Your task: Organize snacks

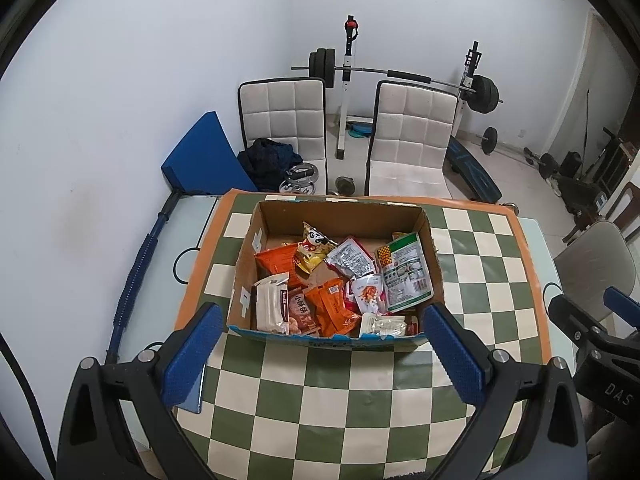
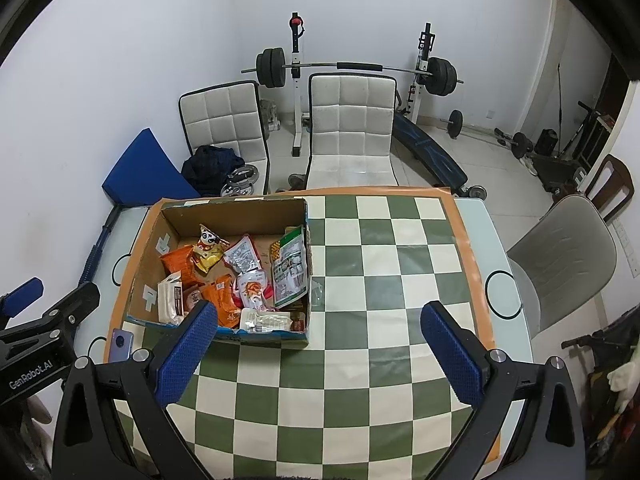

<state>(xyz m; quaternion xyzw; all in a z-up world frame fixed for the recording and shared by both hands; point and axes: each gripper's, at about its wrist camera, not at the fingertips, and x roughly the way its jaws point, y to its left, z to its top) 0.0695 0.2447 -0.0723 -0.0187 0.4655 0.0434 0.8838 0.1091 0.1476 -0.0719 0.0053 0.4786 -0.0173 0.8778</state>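
Note:
A cardboard box stands on the green-and-cream checkered cloth, filled with several snack packets. Among them are orange packets, a green-and-white pouch, a yellow panda bag and a white packet. My left gripper hangs open in front of the box's near wall, its blue pads spread wider than the box. My right gripper is open over bare cloth to the right of the box; nothing is between its fingers.
Two white padded chairs stand behind the table, with a barbell rack beyond. A grey chair is at the right edge. A phone lies on the table's left near corner. A blue pad leans on the wall.

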